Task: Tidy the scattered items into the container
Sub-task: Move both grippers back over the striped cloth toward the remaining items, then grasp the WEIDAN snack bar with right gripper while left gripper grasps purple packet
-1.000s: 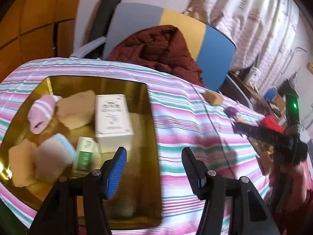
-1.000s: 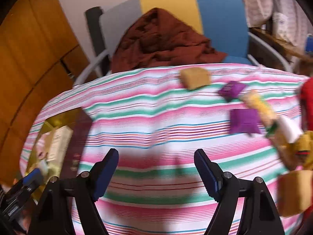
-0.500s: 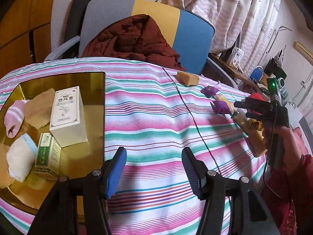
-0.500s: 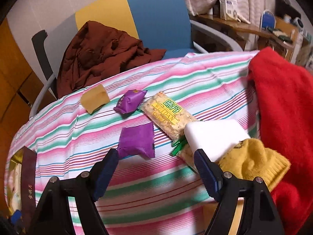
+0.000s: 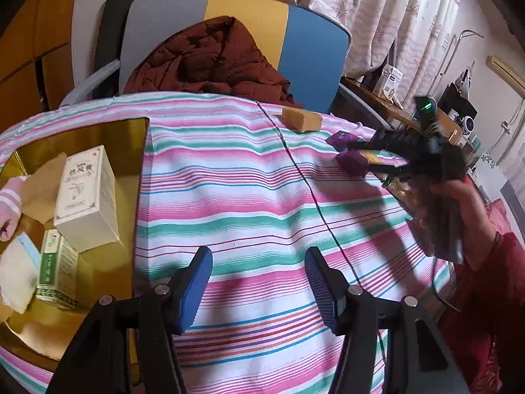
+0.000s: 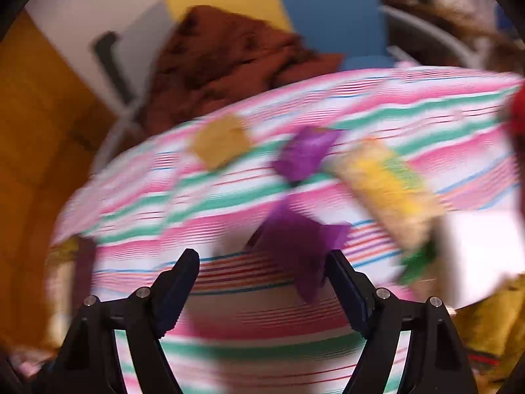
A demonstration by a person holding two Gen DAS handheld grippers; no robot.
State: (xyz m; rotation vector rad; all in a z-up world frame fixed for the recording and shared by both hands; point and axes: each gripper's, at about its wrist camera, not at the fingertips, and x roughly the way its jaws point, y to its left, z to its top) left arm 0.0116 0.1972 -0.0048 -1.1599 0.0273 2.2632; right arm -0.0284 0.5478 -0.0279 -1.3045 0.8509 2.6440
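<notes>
A gold tray (image 5: 108, 272) at the left of the striped table holds a white box (image 5: 87, 197), a green box (image 5: 57, 269) and several soft pieces. My left gripper (image 5: 257, 282) hangs open over bare cloth just right of the tray. My right gripper (image 6: 262, 282) is open above a purple packet (image 6: 298, 246), which lies close to its right finger; that view is blurred. Farther off lie a second purple packet (image 6: 306, 156), a tan sponge (image 6: 220, 144) and a yellow snack bag (image 6: 384, 184). The left wrist view shows the right gripper (image 5: 387, 157) held by a hand (image 5: 459, 197).
A chair (image 5: 229, 32) draped with a dark red jacket (image 5: 210, 62) stands behind the table. A white block (image 6: 485, 252), a yellow knit item (image 6: 492, 321) and red cloth (image 6: 518, 111) lie at the right edge. A cluttered shelf (image 5: 410, 111) and curtains stand behind on the right.
Both grippers have swung right across the table. The tray has slid to the left edge of the left view. The right gripper has dropped closer to the near purple packet.
</notes>
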